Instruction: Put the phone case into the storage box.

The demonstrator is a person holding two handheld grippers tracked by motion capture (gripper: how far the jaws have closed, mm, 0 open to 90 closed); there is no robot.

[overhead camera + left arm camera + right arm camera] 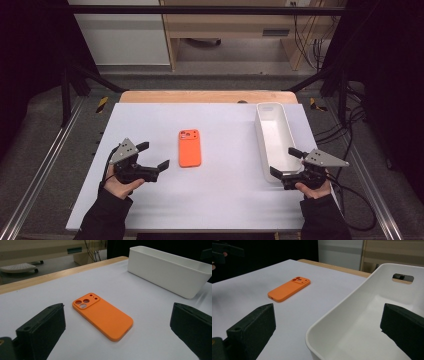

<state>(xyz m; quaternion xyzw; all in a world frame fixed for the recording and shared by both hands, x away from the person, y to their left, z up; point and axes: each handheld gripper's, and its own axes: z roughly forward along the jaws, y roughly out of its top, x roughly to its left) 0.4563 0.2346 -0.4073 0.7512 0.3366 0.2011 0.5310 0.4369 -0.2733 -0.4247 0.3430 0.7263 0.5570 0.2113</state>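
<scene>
An orange phone case (190, 147) lies flat on the white table sheet (220, 195), camera cut-outs at its far end. In the left gripper view the phone case (102, 315) sits just ahead between the jaws. My left gripper (153, 155) is open, a short way left of the case, holding nothing. A long white bin (274, 137) stands at the right, empty inside. My right gripper (286, 163) is open at the bin's near end, its jaws either side of that end. The right gripper view shows the bin (352, 327) close ahead and the phone case (289, 288) farther off.
The wooden table edge (207, 96) runs along the back. Aluminium rails (47, 155) flank the table on the left, with black frame struts (320, 75) behind. Cables (357, 200) trail off the right side. Open sheet lies in front of and behind the case.
</scene>
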